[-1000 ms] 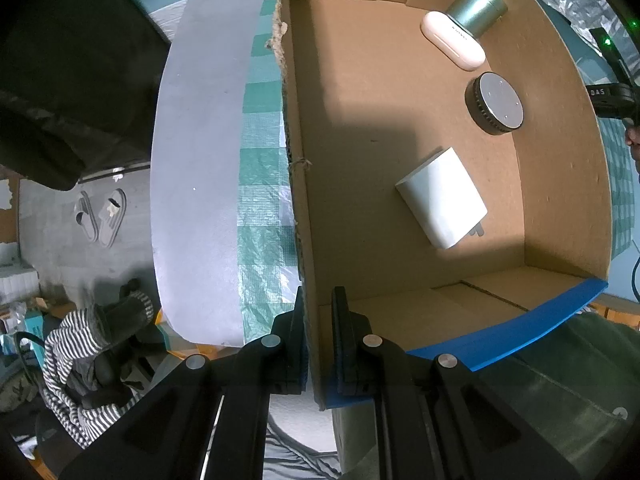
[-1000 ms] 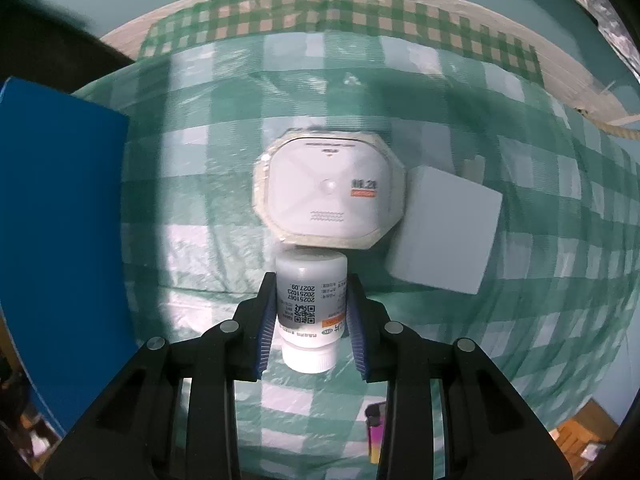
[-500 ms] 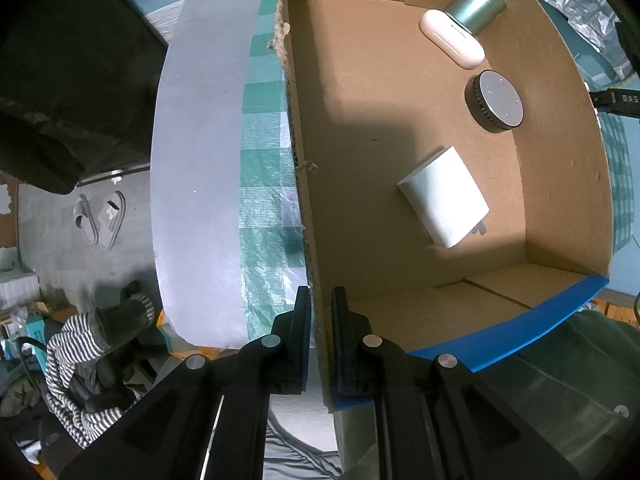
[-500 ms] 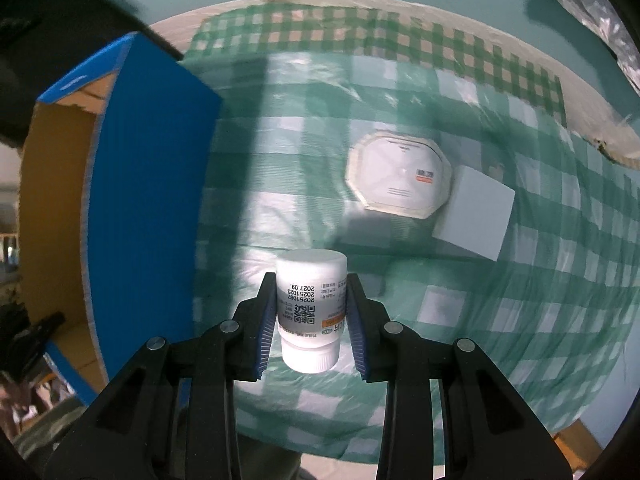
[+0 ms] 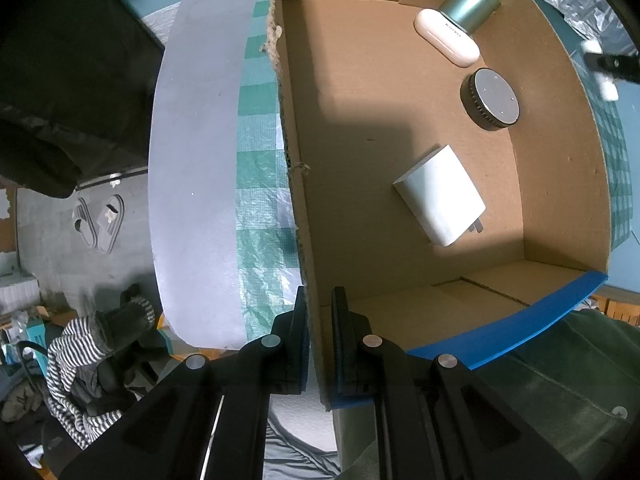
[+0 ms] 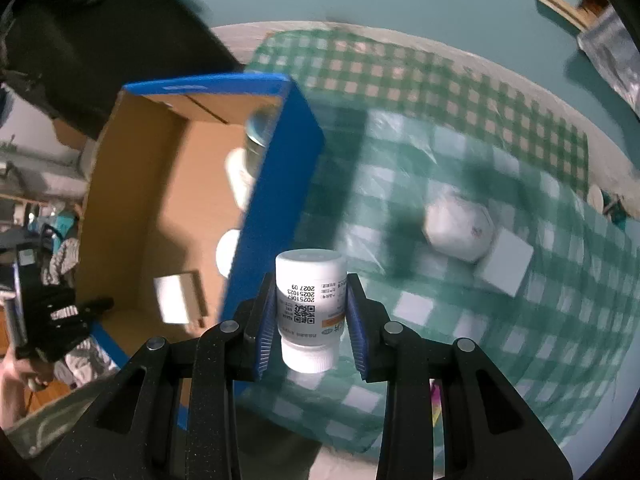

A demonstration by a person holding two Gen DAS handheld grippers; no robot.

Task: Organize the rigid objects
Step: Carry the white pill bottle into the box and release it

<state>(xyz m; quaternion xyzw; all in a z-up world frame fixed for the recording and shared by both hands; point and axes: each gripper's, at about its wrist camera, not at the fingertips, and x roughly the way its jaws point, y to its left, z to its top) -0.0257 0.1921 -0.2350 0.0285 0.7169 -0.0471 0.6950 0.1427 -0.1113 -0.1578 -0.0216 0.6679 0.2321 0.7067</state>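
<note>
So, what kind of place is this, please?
Probably a room in a home: a table under a green checked tablecloth, slippers on a tiled floor, and striped clothing beside an open cardboard box.

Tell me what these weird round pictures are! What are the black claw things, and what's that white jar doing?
A person holds a pair of black tongs in each hand, and each has a small camera looking along its tips, which bends the picture round. The left tongs pinch the wall of a cardboard box to steady it. Inside lie a white charger, a round black disc, a white case and a metal tin. The right tongs hold a white pill bottle above the checked tablecloth, beside the box.
</note>
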